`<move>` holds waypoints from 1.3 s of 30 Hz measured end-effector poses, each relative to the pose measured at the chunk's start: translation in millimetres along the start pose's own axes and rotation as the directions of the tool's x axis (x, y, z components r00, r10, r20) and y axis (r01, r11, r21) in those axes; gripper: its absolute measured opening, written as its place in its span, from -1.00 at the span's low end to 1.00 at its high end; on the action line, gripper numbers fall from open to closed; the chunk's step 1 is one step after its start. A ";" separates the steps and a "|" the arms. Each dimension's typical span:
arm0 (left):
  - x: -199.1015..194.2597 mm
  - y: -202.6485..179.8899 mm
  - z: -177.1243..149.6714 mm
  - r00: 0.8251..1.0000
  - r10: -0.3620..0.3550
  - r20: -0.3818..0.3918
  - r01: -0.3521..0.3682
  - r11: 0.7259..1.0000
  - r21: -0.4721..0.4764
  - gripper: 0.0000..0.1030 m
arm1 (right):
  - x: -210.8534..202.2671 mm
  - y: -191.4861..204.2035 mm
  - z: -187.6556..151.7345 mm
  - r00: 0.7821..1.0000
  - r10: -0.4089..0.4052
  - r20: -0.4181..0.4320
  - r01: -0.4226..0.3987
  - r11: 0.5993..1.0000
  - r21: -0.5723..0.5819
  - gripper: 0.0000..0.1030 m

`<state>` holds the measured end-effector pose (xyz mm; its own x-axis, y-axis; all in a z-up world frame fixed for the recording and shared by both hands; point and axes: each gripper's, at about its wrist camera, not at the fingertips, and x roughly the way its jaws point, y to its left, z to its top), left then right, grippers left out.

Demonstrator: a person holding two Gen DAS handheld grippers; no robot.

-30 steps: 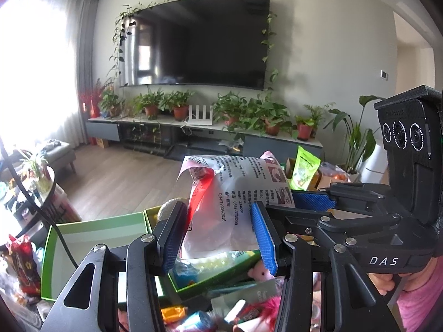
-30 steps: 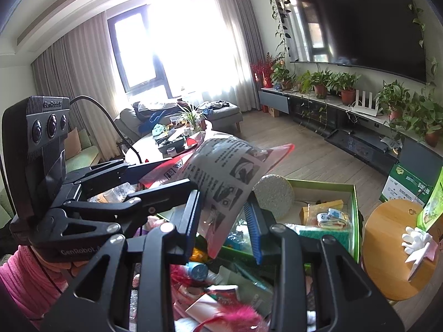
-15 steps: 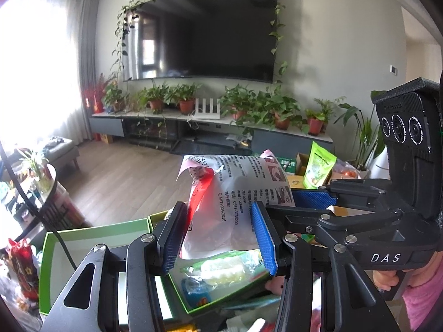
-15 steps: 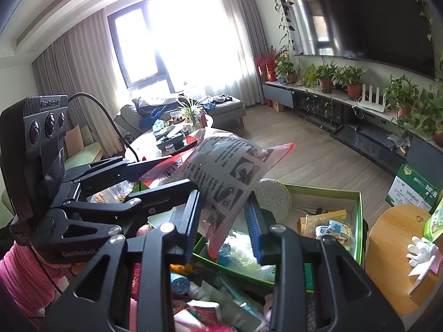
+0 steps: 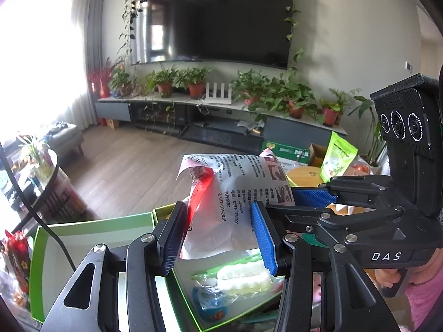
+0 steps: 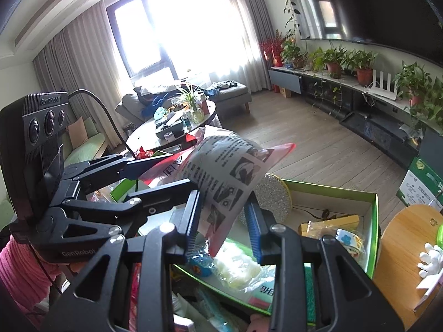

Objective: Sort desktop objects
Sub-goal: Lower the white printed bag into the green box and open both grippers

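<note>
While both grippers carry 1 printed snack bag (image 5: 235,196) between them, the relation that governs the coming move is vertical: the bag hangs above the near compartment of the green box (image 5: 91,228), which already holds a pale wrapped packet (image 5: 241,275) and a blue packet (image 5: 206,300). The bag's long axis runs roughly upright, tilted away from the cameras, its lower end lowest. Left gripper (image 5: 218,235): jaws partly closed, both blue pads pressed on the bag's lower body. Right gripper (image 6: 224,221): jaws closer together, clamped on the bag's narrow corner. Neither hand is clearly nearer the box. Judged from this, release over that compartment is the step in hand; the far compartment (image 6: 332,207) holds other items.
</note>
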<state>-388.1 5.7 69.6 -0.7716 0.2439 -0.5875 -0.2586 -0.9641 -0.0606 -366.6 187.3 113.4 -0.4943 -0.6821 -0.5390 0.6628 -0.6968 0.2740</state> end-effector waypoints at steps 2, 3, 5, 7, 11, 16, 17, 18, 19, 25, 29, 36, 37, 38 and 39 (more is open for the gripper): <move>8.0 3.9 -1.8 1.000 0.001 -0.010 -0.001 1.000 -0.009 -0.05 | 7.9 -3.7 0.4 1.000 0.004 -0.012 -0.004 1.000 0.003 -0.35; 11.8 4.6 -1.9 1.000 0.000 -0.013 -0.001 1.000 -0.012 -0.05 | 11.8 -6.4 0.7 1.000 0.006 -0.017 -0.006 1.000 0.004 -0.35; 18.9 7.7 -3.0 1.000 -0.001 -0.024 0.001 1.000 -0.021 -0.05 | 19.2 -11.1 1.6 1.000 0.008 -0.030 -0.007 1.000 0.007 -0.35; 24.2 10.4 -4.1 1.000 0.000 -0.029 0.000 1.000 -0.025 -0.05 | 24.5 -15.6 2.0 0.999 0.009 -0.039 -0.009 1.000 0.008 -0.35; 32.0 11.6 -4.4 1.000 0.013 -0.029 -0.013 1.000 -0.011 -0.05 | 31.4 -19.3 2.4 0.999 0.017 -0.050 -0.018 1.000 -0.009 -0.35; 42.4 13.8 -5.6 0.999 0.014 -0.048 -0.015 1.000 -0.021 -0.05 | 40.6 -25.8 4.3 0.997 0.019 -0.075 -0.019 1.000 -0.005 -0.35; 45.2 15.5 -6.0 0.998 0.008 -0.055 -0.010 0.999 -0.032 -0.05 | 42.5 -27.1 4.5 0.997 0.017 -0.079 -0.017 1.000 -0.001 -0.35; 48.3 17.9 -6.0 0.998 0.003 -0.062 -0.006 0.999 -0.044 -0.05 | 43.4 -28.7 3.6 0.997 0.016 -0.081 -0.015 1.000 0.004 -0.35; 51.4 19.9 -6.1 0.998 0.003 -0.069 -0.006 0.999 -0.053 -0.05 | 45.4 -30.4 3.2 0.996 0.012 -0.083 -0.012 1.000 0.010 -0.35; 63.6 17.7 -11.1 0.990 0.101 -0.094 -0.103 0.994 -0.019 -0.05 | 61.1 -34.0 2.6 0.994 -0.036 -0.104 0.038 0.999 0.011 -0.36; 62.9 21.1 -13.6 0.990 0.094 -0.106 -0.098 0.995 -0.029 -0.05 | 64.9 -28.3 -2.5 0.991 -0.045 -0.128 0.045 0.999 -0.006 -0.37; 54.4 26.1 -11.1 0.992 0.076 -0.096 -0.082 0.995 -0.055 -0.05 | 52.7 -14.3 -3.8 0.990 -0.049 -0.130 0.043 0.998 -0.045 -0.36; 52.5 26.6 -10.5 0.993 0.073 -0.096 -0.079 0.995 -0.056 -0.05 | 50.2 -12.6 -3.1 0.990 -0.053 -0.128 0.047 0.998 -0.048 -0.36; 49.9 25.6 -9.8 0.993 0.072 -0.093 -0.078 0.996 -0.054 -0.05 | 48.3 -10.9 -2.9 0.990 -0.058 -0.127 0.052 0.997 -0.052 -0.36; 46.8 24.9 -9.2 0.993 0.072 -0.090 -0.077 0.996 -0.051 -0.05 | 45.6 -8.8 -2.1 0.990 -0.063 -0.125 0.056 0.997 -0.056 -0.36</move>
<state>-425.3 -7.8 33.2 -0.7327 0.1629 -0.6608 -0.1684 -0.9841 -0.0559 -393.8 162.9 84.7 -0.4606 -0.6035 -0.6509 0.6642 -0.7208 0.1983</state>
